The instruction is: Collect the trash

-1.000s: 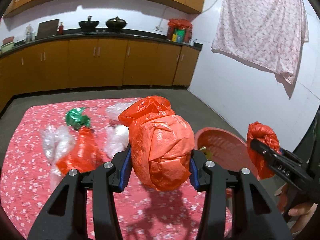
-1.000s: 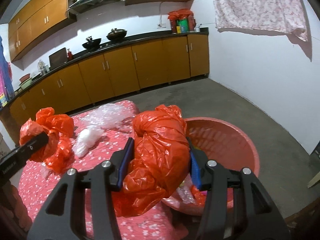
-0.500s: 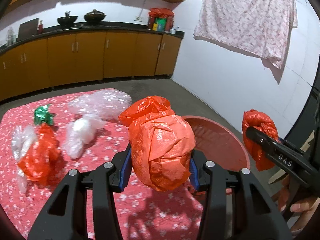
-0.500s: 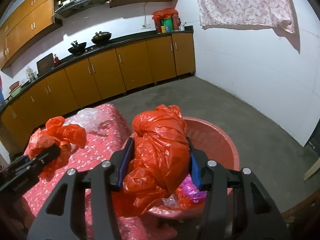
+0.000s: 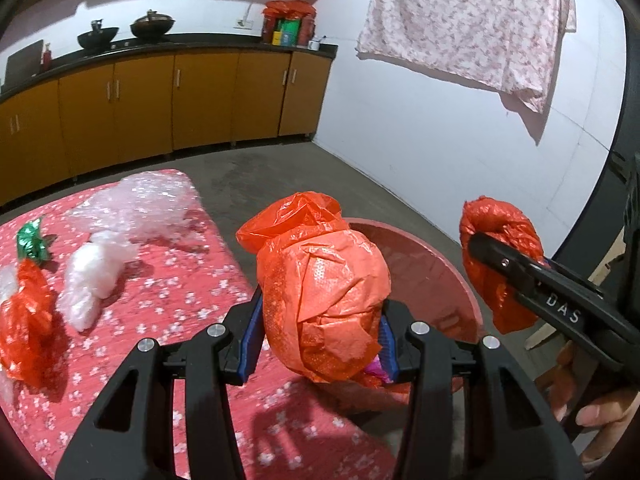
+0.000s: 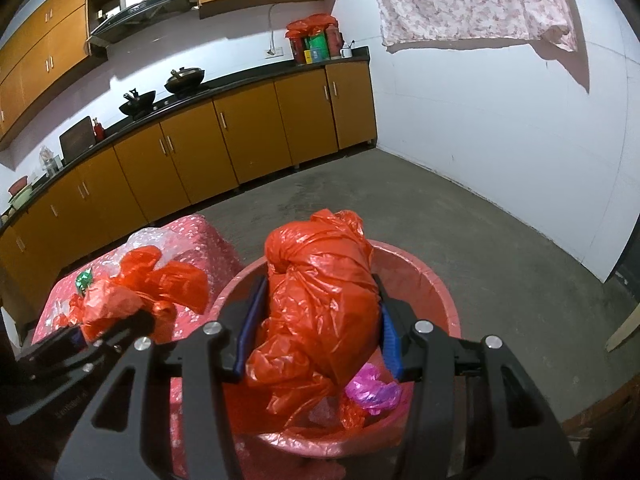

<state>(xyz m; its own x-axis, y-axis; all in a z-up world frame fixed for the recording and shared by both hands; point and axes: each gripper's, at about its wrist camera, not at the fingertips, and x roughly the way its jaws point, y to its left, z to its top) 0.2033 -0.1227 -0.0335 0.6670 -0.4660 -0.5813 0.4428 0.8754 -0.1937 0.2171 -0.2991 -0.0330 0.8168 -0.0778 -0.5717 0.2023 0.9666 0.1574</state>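
My left gripper (image 5: 320,316) is shut on a crumpled orange plastic bag (image 5: 324,280) and holds it over the near left rim of the red basin (image 5: 452,280). My right gripper (image 6: 316,328) is shut on a second orange bag (image 6: 320,304) and holds it above the basin's (image 6: 436,280) inside. The right gripper and its bag (image 5: 496,256) also show in the left wrist view. The left gripper's bag (image 6: 140,288) shows in the right wrist view. Pink and orange scraps (image 6: 372,392) lie in the basin.
On the red flowered table (image 5: 168,292) lie another orange bag (image 5: 24,320), a green foil wrapper (image 5: 32,240), a white plastic wad (image 5: 96,272) and clear bubble wrap (image 5: 148,204). Cabinets (image 6: 240,140) line the far wall. Bare concrete floor (image 6: 480,220) lies beyond the basin.
Both grippers have moved right toward the basin with their bags. The right gripper now hangs over the basin's inside, the left at its rim.
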